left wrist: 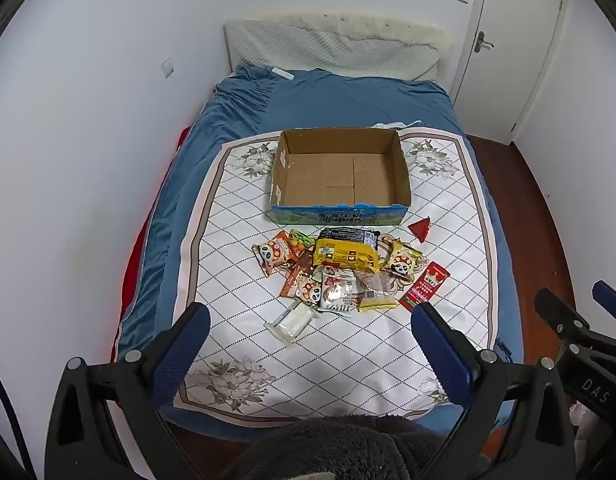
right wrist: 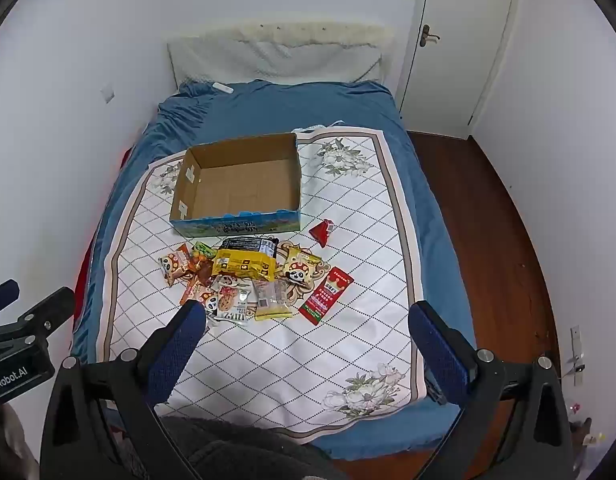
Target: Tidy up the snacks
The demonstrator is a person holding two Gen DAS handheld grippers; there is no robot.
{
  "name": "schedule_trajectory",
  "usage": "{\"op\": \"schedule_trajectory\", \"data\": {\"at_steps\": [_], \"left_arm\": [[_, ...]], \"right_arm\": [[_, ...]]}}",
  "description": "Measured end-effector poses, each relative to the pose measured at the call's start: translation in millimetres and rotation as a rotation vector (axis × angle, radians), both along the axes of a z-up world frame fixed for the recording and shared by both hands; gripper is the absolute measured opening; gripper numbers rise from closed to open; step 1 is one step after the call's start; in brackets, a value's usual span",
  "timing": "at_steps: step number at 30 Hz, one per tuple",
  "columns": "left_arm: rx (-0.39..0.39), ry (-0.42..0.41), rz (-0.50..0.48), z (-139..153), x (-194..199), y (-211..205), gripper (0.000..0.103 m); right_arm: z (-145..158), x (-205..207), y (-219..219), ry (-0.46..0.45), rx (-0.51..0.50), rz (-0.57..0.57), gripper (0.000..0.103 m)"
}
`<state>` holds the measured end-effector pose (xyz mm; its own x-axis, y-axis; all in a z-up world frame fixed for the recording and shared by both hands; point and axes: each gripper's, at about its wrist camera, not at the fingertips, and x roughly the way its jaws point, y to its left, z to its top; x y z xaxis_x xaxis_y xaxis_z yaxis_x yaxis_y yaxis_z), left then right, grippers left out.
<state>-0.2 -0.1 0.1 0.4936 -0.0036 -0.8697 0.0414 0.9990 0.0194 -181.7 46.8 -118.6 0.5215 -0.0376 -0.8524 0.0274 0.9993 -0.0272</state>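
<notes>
I hold my left tool [left wrist: 309, 330] and my right tool [right wrist: 308, 326] above the near end of the bed [left wrist: 347, 96], both with fingers spread wide apart and nothing between them. The snacks [left wrist: 343, 270] lie in a loose heap on the quilted white cloth [left wrist: 347, 352], just at 6 o'clock of the open cardboard box [left wrist: 339, 172], which stands with nothing in it that I can see. From the heap, a red triangular pack [left wrist: 420, 230] sits apart at about 2 o'clock, a long red packet [left wrist: 424, 287] lies at 4 o'clock, and a clear flat wrapper [left wrist: 290, 322] rests at 7 o'clock, nearest my left tool. The yellow bag [left wrist: 345, 256] lies on top of the pile, with a dark pack [left wrist: 349, 235] just behind it against the box front. I judge all of these to be light, crinkly film pouches: soft, slippery under a pad, and likely holding biscuits that crush if I pinch the middle hard. I would take each by a sealed end seam or across its narrow width, gently. The bedding is soft and gives, so pressing down to scoop may sink the packet; the overlapping ones may drag neighbours along, so the loose outliers look easiest first.
</notes>
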Motion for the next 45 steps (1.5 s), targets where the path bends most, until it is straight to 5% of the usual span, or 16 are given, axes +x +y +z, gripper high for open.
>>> {"op": "schedule_trajectory", "data": {"at_steps": [45], "left_arm": [[-0.012, -0.045, -0.004, 16.3, -10.5, -0.2, 0.103]], "right_arm": [[18.9, -14.6, 2.8, -0.044, -0.006, -0.001, 0.103]]}}
